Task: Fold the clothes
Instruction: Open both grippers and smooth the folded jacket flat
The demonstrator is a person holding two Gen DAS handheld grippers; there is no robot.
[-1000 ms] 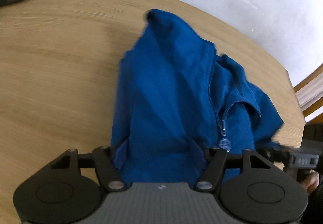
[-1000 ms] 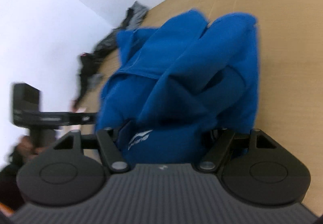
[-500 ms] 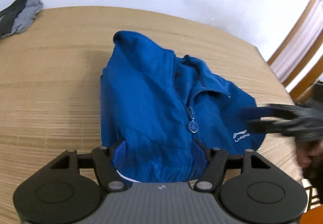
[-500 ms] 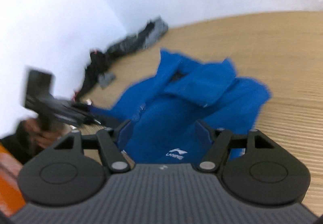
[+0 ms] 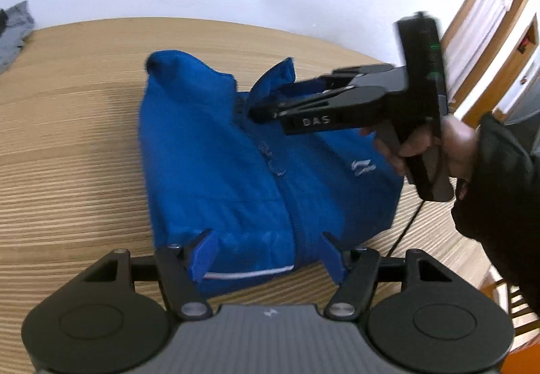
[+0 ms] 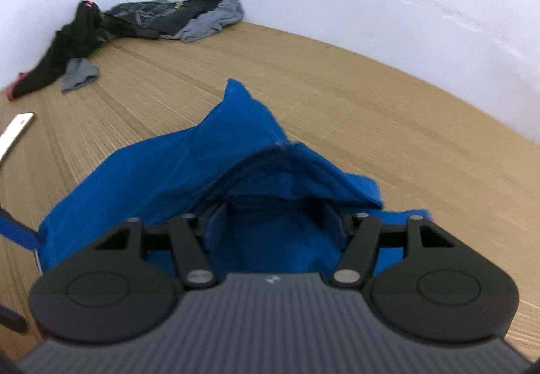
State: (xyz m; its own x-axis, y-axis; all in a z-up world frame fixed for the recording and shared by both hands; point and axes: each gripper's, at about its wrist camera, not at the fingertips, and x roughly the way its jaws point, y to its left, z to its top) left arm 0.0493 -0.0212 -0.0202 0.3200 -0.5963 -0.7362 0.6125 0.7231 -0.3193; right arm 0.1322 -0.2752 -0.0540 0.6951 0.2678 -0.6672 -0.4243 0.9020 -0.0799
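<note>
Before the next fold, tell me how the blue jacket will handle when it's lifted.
The blue jacket will probably be floppy: it lies in soft folds, and its collar bends where the right gripper, jaws closing, reaches it. It looks light, since the raised collar stands by itself. The smooth table may let it slide when pushed.

We cannot read the small white logo (image 5: 362, 168) on the blue jacket (image 5: 216, 171); it is smeared. The jacket's collar (image 6: 287, 171) hides the right tongs' (image 6: 275, 222) fingertips. The grey garment (image 5: 13, 33) and a pale flat object (image 6: 15, 131) are cut off at the frame edges.
</note>
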